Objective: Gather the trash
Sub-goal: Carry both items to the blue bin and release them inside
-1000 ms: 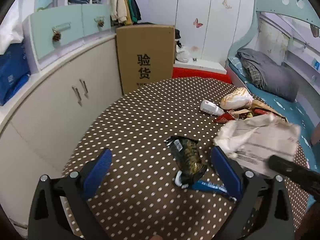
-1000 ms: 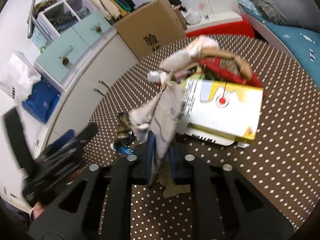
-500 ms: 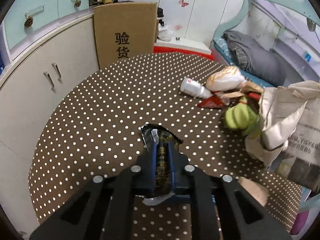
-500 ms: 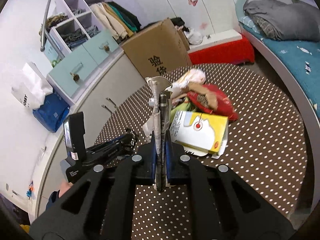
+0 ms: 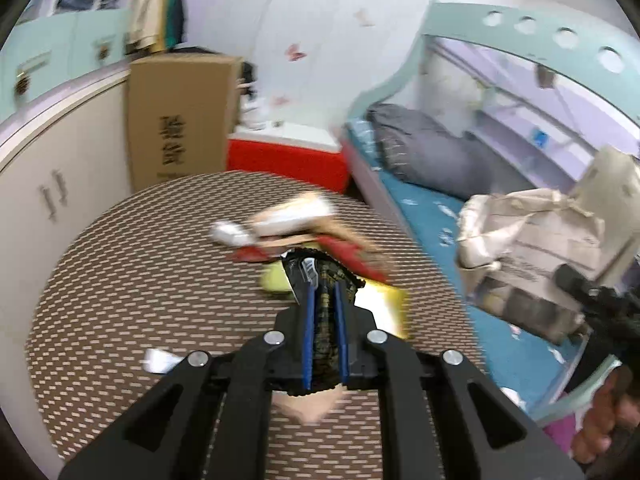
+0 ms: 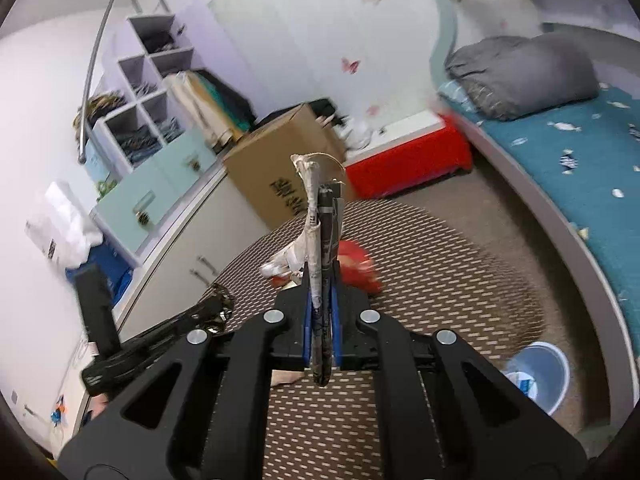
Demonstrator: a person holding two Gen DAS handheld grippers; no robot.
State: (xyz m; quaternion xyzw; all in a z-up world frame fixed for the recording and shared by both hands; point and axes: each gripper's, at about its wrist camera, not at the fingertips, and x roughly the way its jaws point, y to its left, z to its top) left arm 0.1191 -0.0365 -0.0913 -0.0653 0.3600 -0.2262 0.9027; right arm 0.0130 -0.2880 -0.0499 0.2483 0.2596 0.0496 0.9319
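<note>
While both hands are raised over the polka-dot table (image 5: 120, 280), left gripper (image 5: 324, 312) clamped on dark snack wrapper (image 5: 326, 276), right gripper (image 6: 322, 312) pinching crumpled newspaper (image 6: 314, 216).

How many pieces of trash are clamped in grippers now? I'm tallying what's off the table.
2. A dark snack wrapper sits between the left gripper's shut jaws; crumpled newspaper is pinched in the right gripper. More trash on the dotted table is blurred.
</note>
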